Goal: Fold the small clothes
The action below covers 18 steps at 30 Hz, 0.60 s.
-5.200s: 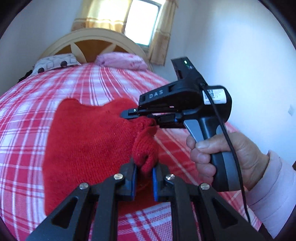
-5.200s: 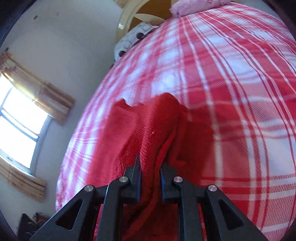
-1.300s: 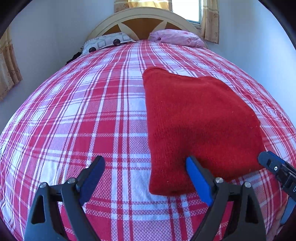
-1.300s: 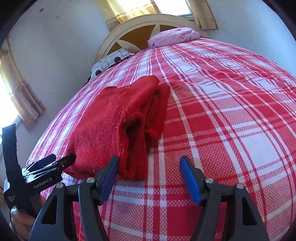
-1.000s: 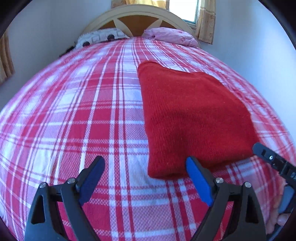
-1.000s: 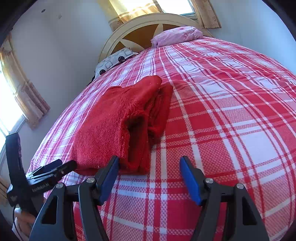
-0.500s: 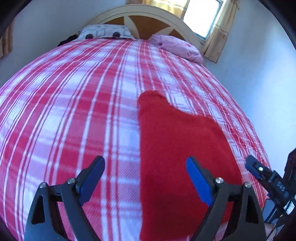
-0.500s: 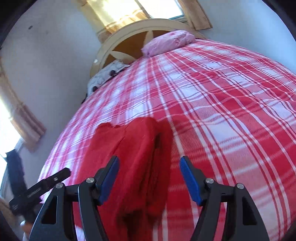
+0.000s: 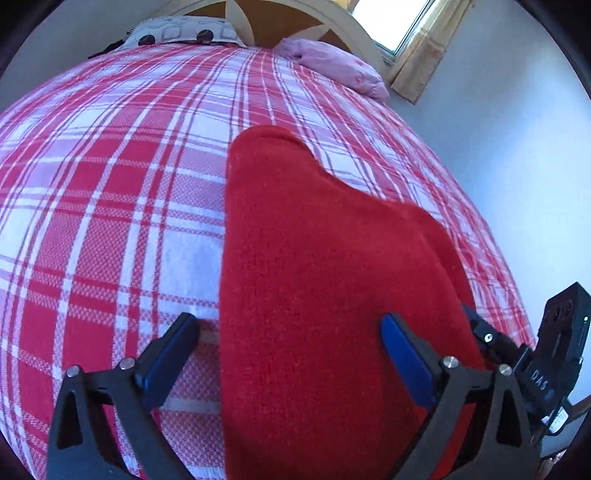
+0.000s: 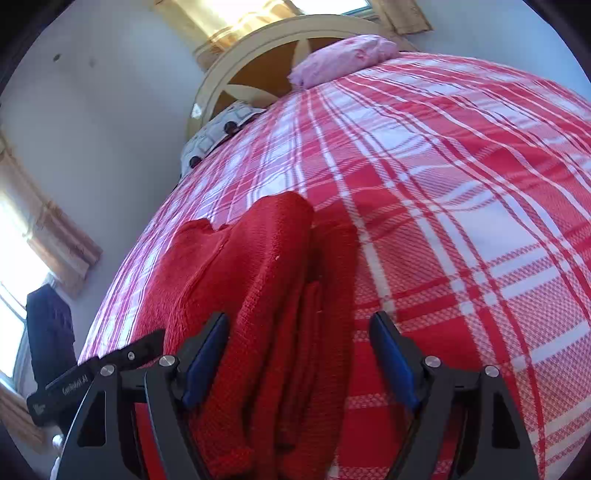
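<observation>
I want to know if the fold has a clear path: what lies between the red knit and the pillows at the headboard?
Only bare plaid bedspread lies between the red knit and the pillows; the left wrist view shows it.

Matt knitted sweater (image 9: 325, 288), woven bedspread (image 9: 110, 177)

Left gripper (image 9: 291, 349): angled downward, jaws spread wide and opening further, blue pads clear of any grip, nothing pinched between them. Right gripper (image 10: 301, 352): also tilted downward, jaws apart and opening, slightly narrower than the left pair, pads pressing on nothing. Seen from the left wrist view, right gripper's black body close by at the lower right edge; seen from the right wrist view, left gripper's black finger just beside at the lower left. Both held side by side, pointing roughly the same way.
</observation>
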Motion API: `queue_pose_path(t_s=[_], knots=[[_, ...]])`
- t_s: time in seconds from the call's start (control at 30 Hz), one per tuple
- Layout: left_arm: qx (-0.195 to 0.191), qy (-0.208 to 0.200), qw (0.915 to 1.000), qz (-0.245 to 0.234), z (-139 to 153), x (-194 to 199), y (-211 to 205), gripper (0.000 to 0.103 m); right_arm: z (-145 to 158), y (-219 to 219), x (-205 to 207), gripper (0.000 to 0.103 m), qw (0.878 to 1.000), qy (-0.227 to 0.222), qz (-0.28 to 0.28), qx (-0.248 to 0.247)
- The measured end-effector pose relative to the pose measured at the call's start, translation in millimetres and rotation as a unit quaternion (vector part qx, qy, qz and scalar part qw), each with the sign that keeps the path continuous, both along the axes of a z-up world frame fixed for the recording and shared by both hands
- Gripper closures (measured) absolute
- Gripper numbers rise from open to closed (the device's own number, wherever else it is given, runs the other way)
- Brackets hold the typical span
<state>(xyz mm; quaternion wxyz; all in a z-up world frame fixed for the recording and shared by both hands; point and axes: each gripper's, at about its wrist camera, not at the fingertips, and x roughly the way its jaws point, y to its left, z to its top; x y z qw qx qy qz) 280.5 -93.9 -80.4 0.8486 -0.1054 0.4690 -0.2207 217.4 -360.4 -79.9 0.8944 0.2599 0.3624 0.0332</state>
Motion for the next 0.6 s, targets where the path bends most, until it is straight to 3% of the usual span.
queue_pose_path(t_s=[0.07,0.17,0.27,0.43,0.6], knots=[[-0.016,-0.001,0.9999,0.002,-0.6,-1.7,5.2,0.004,0.0,4.4,0.0,0.043,1.000,-0.004,0.017,0.004],[-0.013,-0.008,0.9999,0.000,1.0,-4.9,5.3,0.009,-1.7,6.2,0.9,0.044,1.000,-0.001,0.023,0.007],[-0.022,-0.009,0.9996,-0.014,0.6,-4.9,1.2,0.022,-3.4,3.7,0.1,0.044,1.000,0.000,0.022,0.017],[-0.033,-0.009,0.9993,-0.014,-0.3,-3.0,1.6,0.024,-4.2,2.6,-0.6,0.044,1.000,-0.001,0.021,0.017],[-0.030,-0.020,0.9993,-0.014,0.6,-6.6,-1.7,0.033,0.3,9.5,-1.2,0.060,0.999,-0.008,0.026,-0.018]])
